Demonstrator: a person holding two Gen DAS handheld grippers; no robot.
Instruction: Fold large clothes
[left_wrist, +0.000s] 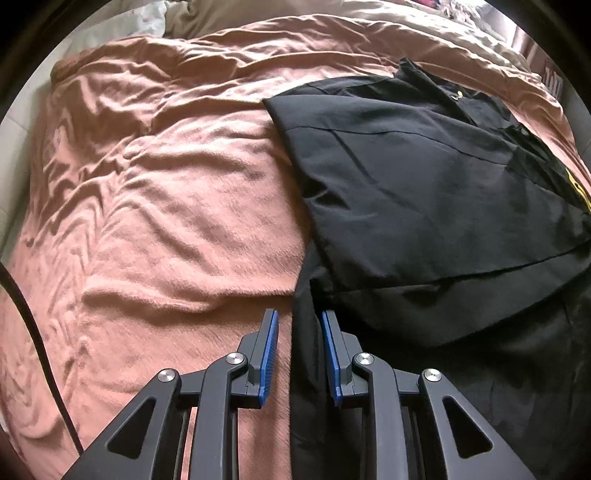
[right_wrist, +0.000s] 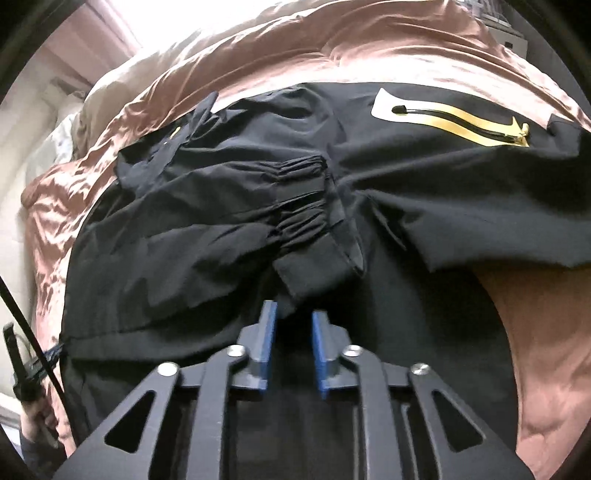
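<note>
Lying partly folded on the pink blanket (left_wrist: 155, 192) covering the bed: black jacket (left_wrist: 424, 177), elastic-cuffed sleeve (right_wrist: 295, 199) laid across its body. Straddling the jacket's near hem, narrowly parted: left tool (left_wrist: 299, 325). Hovering over dark cloth below the cuff, nearly closed, grip unclear: right tool (right_wrist: 293, 321). Risking a pinch of blanket along with hem, dragging both and spoiling the fold.

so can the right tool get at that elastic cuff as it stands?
Probably yes. The cuff lies on top of the black jacket just ahead of the right tool, nothing covering it, though the fingers look too close together.
</note>
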